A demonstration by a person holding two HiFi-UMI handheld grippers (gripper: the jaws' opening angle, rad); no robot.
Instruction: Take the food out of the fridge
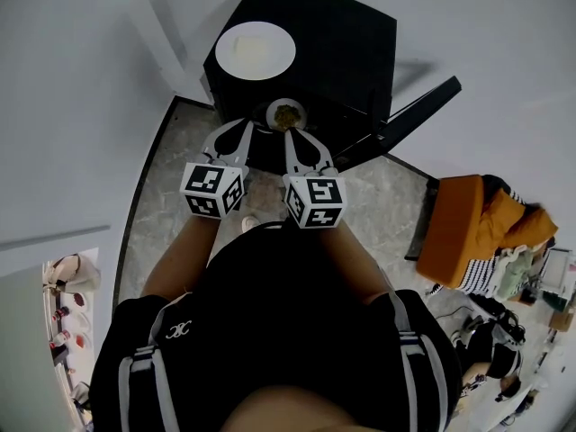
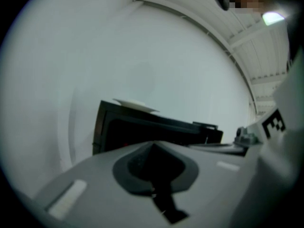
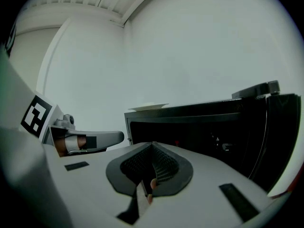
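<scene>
Your left gripper point(image 1: 251, 125) and right gripper point(image 1: 290, 134) are both clamped shut, tips just beside the food bowl point(image 1: 286, 114) at the fridge point(image 1: 351, 52) mouth. Open one wide first, then pinch the rim.

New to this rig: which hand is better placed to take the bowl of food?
Probably right: the right gripper, shut, points straight at the bowl; the left gripper sits further left.

Your head camera looks steeply down; each gripper camera faces nearly level along its jaws. All three share the black fridge point(image 1: 342, 43) and white plate point(image 1: 255, 49).
</scene>
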